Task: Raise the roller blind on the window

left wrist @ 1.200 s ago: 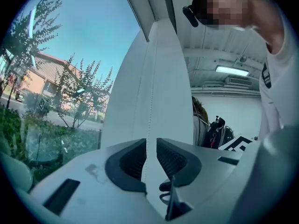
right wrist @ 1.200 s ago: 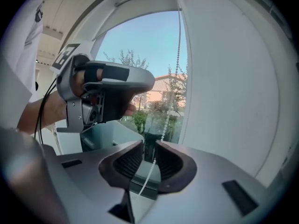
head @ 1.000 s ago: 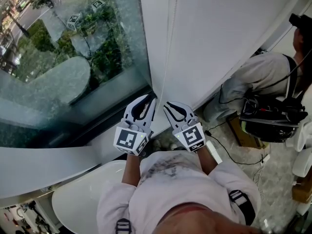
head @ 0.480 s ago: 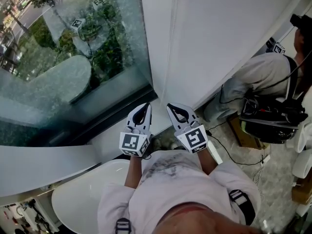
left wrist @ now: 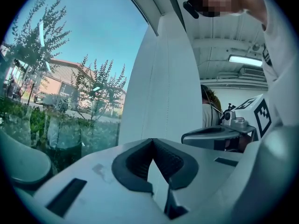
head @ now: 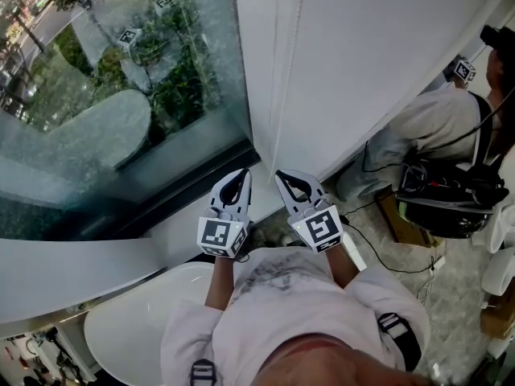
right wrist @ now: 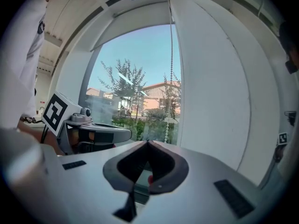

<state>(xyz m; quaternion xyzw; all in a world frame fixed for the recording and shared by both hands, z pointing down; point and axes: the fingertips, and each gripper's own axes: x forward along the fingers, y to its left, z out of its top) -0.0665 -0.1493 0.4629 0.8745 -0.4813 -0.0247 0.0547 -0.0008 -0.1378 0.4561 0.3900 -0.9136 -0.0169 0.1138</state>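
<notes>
Left claw [head: 238, 177] was clenched and right claw [head: 282, 175] clenched too; a grip on anything could not be made out. Just beyond them the bead chain [head: 282, 79] ran toward 12 o'clock along the white wall [head: 386, 55]. The roller blind [right wrist: 135, 20] sat high over the window [head: 121, 95], with a person [head: 418, 131] at 3 o'clock.

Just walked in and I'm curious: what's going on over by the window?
A person in a pale shirt stands at the large glass window with a pair of tongs in each hand. The left tongs and right tongs are both shut, side by side, close to the thin white bead chain that hangs there. Whether either pair actually pinches the chain is unclear.
</notes>
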